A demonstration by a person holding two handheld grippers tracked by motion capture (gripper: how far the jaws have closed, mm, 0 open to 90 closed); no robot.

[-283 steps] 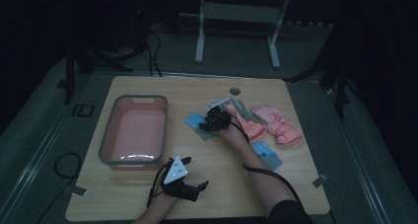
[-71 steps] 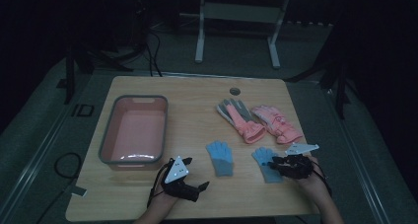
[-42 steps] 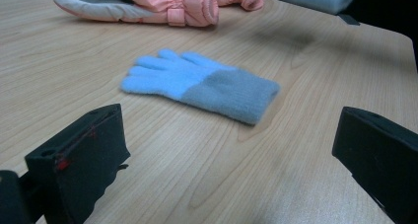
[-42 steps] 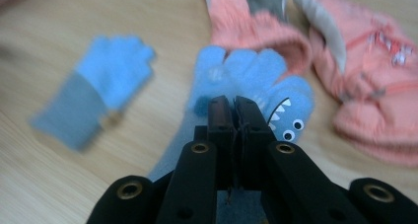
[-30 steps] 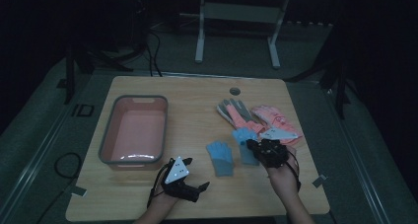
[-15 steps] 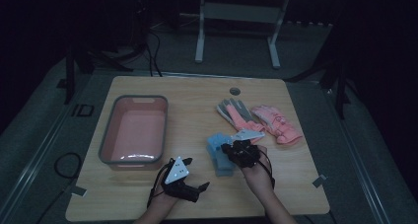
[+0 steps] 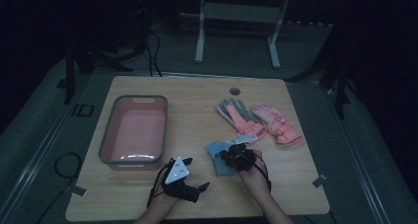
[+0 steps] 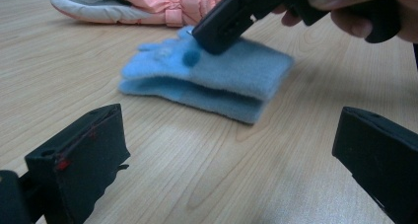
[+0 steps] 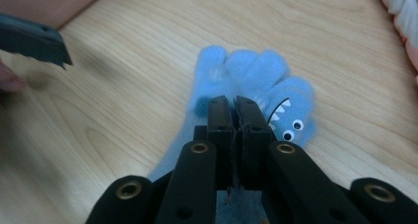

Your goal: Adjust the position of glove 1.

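Second blue glove brought onto the first, right claw clamped on it

Blue glove (image 9: 246, 81) now lies stacked on its mate (image 8: 207, 98) beside the pink basin (image 7: 134, 130), no longer out toward the worktop (image 7: 197, 93) edge; right claw (image 9: 235, 110) grips its fabric, jaws nearly together. Left claw (image 8: 222, 160) rests released, just in front of the stack. Pink gloves (image 7: 261, 120) lie behind it. Pair looks matched; release likely next
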